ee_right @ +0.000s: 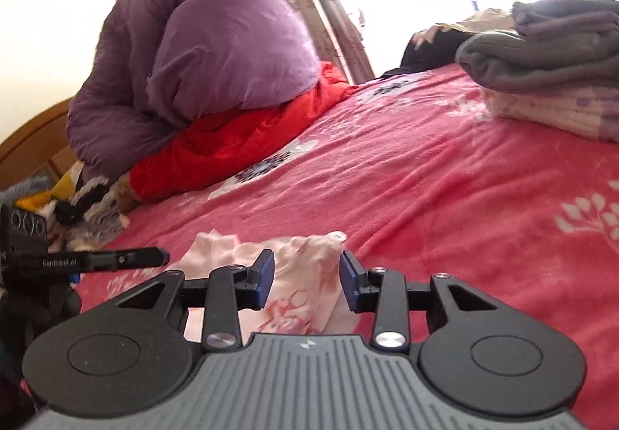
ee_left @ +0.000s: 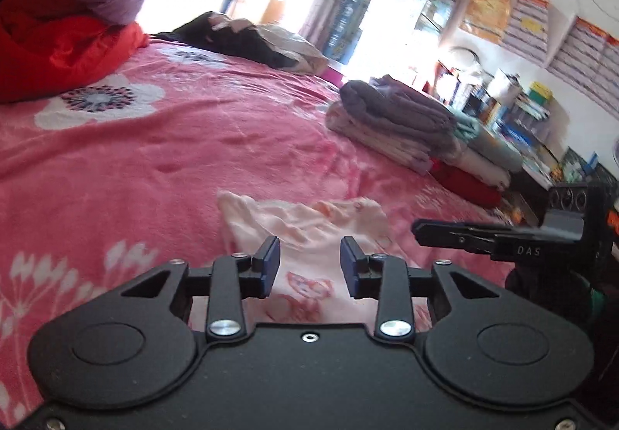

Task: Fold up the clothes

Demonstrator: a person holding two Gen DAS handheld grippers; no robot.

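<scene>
left gripper (ee_left: 309,265) apart | right gripper (ee_right: 306,280) apart | pink garment (ee_left: 305,225) flat on bedspread (ee_left: 193,159)

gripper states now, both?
Left gripper: open over the pink garment, holding nothing.
Right gripper: open, same garment, holding nothing.

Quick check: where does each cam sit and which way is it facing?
Left wrist: rides the left gripper, looks along the pink bedspread to the window; right gripper shows at right.
Right wrist: rides the right gripper, faces the purple duvet; left gripper shows at left.
Shared: pale pink garment, folded stack.
</scene>
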